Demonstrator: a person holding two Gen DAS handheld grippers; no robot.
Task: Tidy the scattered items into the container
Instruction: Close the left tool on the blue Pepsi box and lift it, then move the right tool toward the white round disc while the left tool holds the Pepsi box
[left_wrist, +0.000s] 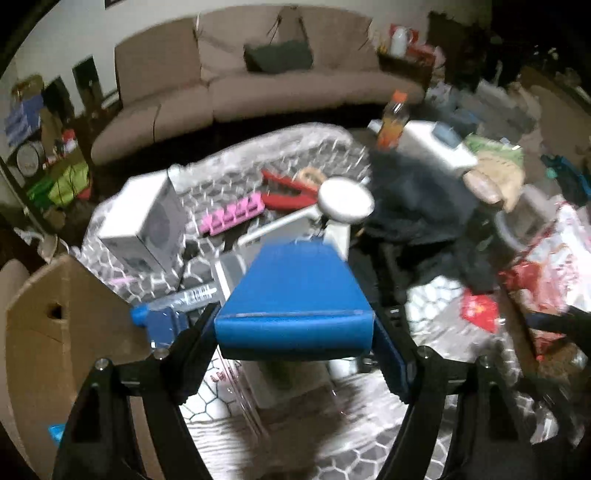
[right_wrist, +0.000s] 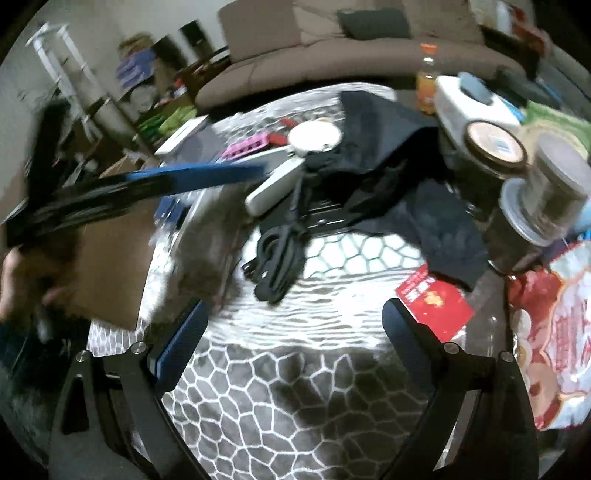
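- Blue box (left_wrist: 295, 295): pinched between the left tongs (left_wrist: 295, 332), carried above the glass surface (left_wrist: 436, 306), just beside the cardboard container (left_wrist: 66, 317).
- Advice: keep it level and clear the container's flap before letting go.
- Right tongs (right_wrist: 291, 332): spread, holding nothing, low over the surface, near the black cable (right_wrist: 275, 258).

Blue box (left_wrist: 293, 295); pink tray (left_wrist: 232, 215); red pliers (left_wrist: 290, 192); brown cardboard container (left_wrist: 55, 325); black cable (right_wrist: 275, 254); red card (right_wrist: 434, 306); orange-capped bottle (right_wrist: 426, 81); beige sofa (left_wrist: 236, 77); grey rug, white honeycomb pattern (right_wrist: 288, 406).
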